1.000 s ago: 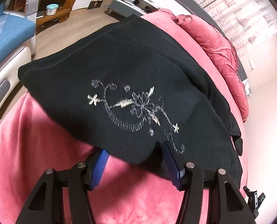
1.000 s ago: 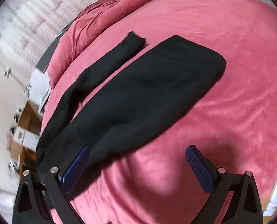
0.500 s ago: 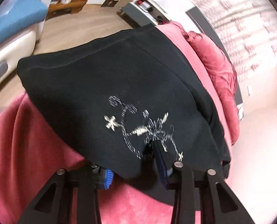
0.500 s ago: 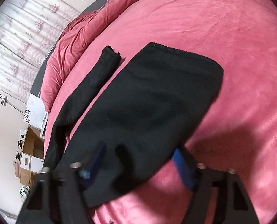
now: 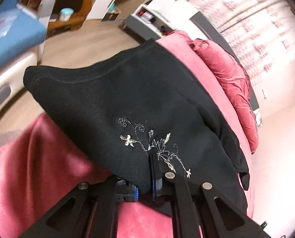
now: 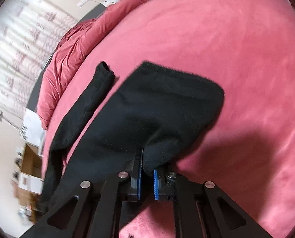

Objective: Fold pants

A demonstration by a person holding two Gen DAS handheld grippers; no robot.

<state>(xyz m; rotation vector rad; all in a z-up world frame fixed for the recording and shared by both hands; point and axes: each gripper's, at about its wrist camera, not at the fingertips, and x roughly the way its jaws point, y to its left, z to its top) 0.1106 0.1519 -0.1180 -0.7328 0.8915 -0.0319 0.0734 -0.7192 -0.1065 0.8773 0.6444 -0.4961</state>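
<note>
Black pants (image 5: 111, 103), silver floral embroidery (image 5: 157, 148)

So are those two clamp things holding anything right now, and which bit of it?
Yes. Both grip the black pants on the pink bed: the left gripper pinches the near edge by the embroidered flower, the right gripper a bunched fold of the near edge.

Matt black knit pants (image 5: 111, 99), silvery embroidery (image 5: 157, 148), plush pink bedspread (image 6: 217, 39)
</note>
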